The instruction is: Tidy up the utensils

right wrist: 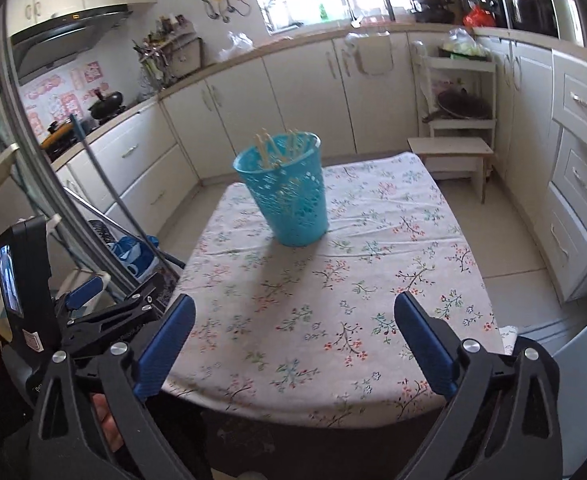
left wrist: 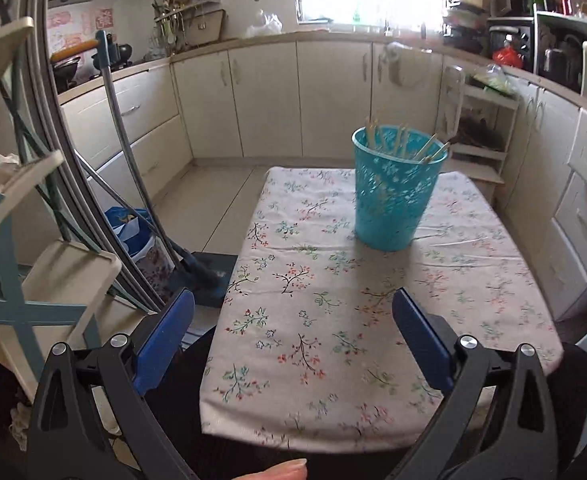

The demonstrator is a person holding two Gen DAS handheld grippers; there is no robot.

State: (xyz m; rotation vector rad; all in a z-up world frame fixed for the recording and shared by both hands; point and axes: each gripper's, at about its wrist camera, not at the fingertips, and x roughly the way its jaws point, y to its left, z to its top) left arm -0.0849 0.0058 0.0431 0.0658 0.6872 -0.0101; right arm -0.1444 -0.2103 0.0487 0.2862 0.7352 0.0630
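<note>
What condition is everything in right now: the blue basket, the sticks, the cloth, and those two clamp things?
Turquoise perforated plastic basket: upright on the table, towards its far end.
Pale wooden chopsticks: standing inside the basket, leaning.
Floral tablecloth: spread over the table, slightly creased, nothing else on it.
Left gripper: open, holding nothing.
Right gripper: open, holding nothing.

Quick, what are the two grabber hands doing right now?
Left gripper: open, holding nothing.
Right gripper: open, holding nothing.
</note>
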